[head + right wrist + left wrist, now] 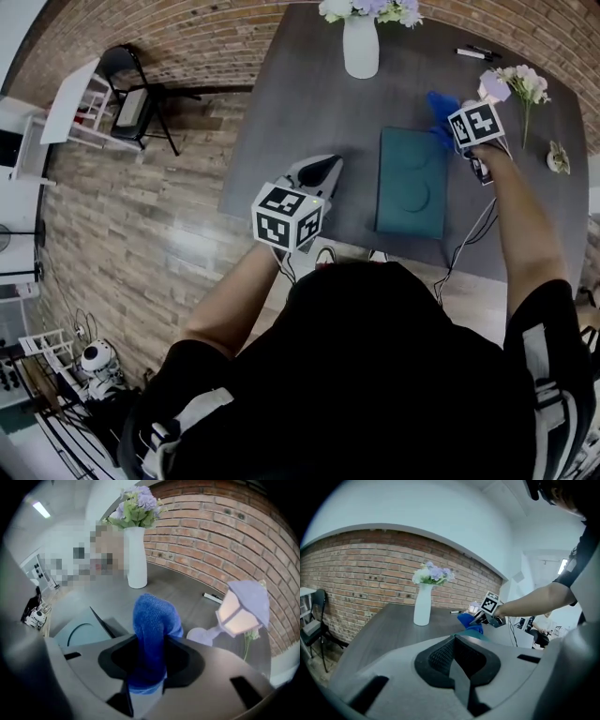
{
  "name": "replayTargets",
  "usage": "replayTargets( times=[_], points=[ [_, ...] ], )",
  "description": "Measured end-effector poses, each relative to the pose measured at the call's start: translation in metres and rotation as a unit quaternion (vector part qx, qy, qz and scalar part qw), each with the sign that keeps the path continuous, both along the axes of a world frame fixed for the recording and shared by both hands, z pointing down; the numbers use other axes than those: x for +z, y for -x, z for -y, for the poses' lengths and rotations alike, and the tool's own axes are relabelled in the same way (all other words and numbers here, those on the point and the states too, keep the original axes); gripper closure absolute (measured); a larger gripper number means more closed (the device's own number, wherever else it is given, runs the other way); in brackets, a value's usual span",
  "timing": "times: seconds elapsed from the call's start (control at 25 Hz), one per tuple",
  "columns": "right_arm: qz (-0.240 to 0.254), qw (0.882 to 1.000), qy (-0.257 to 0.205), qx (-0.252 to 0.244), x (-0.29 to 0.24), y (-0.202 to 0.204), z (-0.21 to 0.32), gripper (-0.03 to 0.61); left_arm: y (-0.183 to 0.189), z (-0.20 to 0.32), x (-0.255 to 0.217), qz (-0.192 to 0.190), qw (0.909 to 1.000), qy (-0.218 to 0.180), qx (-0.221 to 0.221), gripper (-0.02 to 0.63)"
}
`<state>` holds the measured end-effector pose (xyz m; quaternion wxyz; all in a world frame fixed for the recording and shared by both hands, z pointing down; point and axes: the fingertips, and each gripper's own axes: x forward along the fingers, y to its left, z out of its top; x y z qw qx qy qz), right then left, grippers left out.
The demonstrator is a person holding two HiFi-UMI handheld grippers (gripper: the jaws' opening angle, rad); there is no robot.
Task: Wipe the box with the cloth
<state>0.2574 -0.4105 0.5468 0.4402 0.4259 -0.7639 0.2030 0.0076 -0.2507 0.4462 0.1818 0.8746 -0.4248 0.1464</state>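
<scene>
Right claw (149, 667) is clamped on the blue terry cloth (152, 630), which sticks out past the tips. It sits over the far right corner of the flat teal box (411, 183) on the dark grey worktop (300, 112); we can't tell if cloth and box touch. The lid shows two embossed circles. Left claw (457, 670) is fully closed with nothing in it, left of the box. The right claw's body hides part of the box in its own view.
</scene>
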Motion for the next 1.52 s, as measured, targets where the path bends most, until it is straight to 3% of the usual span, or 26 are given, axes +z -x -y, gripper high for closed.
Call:
replayTargets(
  times=[0.24,0.36,0.72,1.0,1.12,1.24,1.36,1.52],
  points=[
    [0.005,0.996,-0.016,0.083,0.002,-0.033,-0.042,0.43,-0.016,-0.005,0.003,-0.006,0.9985,0.0,0.054,0.604],
    [-0.001,0.994,0.006,0.113,0.009,-0.043,-0.076,0.43,-0.024,-0.005,0.001,-0.014,0.9966,0.001,0.082,0.604],
    [0.043,0.991,0.059,0.116,0.023,-0.025,-0.203,0.43,-0.045,-0.015,0.006,-0.041,0.9858,0.01,0.163,0.604],
    [-0.007,0.987,0.127,0.095,0.021,-0.051,-0.299,0.428,-0.045,-0.021,0.012,-0.064,0.9804,0.025,0.185,0.604],
    [-0.041,0.984,0.121,0.123,0.01,-0.09,-0.285,0.428,-0.04,-0.022,0.012,-0.07,0.9816,0.025,0.176,0.604],
    [-0.055,0.983,0.085,0.151,-0.01,-0.111,-0.238,0.428,-0.029,-0.019,0.011,-0.074,0.985,0.021,0.154,0.604],
    [-0.057,0.986,0.047,0.148,-0.027,-0.096,-0.178,0.428,-0.011,-0.011,0.005,-0.076,0.9898,0.015,0.119,0.604],
    [-0.068,0.993,0.023,0.099,-0.033,-0.04,-0.111,0.428,0.016,-0.009,0.0,-0.071,0.9945,0.005,0.078,0.604]
  ],
)
